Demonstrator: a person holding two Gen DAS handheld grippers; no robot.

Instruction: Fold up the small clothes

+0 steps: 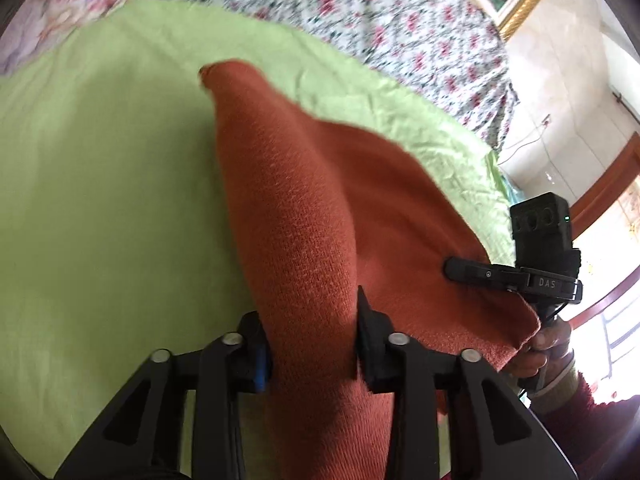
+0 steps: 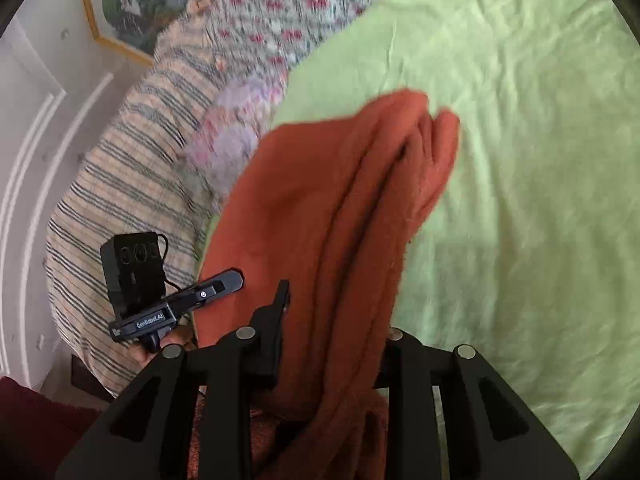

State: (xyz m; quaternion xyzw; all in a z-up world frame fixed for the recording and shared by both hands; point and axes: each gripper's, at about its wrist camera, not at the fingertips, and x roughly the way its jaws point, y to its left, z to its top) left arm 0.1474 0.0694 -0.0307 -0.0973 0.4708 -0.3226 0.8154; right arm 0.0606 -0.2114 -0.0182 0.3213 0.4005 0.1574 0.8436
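- While both tools clamp it, the rust-orange knit garment (image 1: 304,216) hangs bunched and lifted above the green sheet (image 1: 100,200) on the bed.
- Left hand-held gripper (image 1: 314,344) pinches one gathered fold.
- Right hand-held gripper (image 2: 336,344) grips another fold.
- Floral bedding (image 1: 360,4) lies beyond.

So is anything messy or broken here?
Nothing broken or spilled. The rust-orange knitted cloth hangs bunched in folds between the left gripper and right gripper above the wrinkled green sheet, not yet neatly folded.
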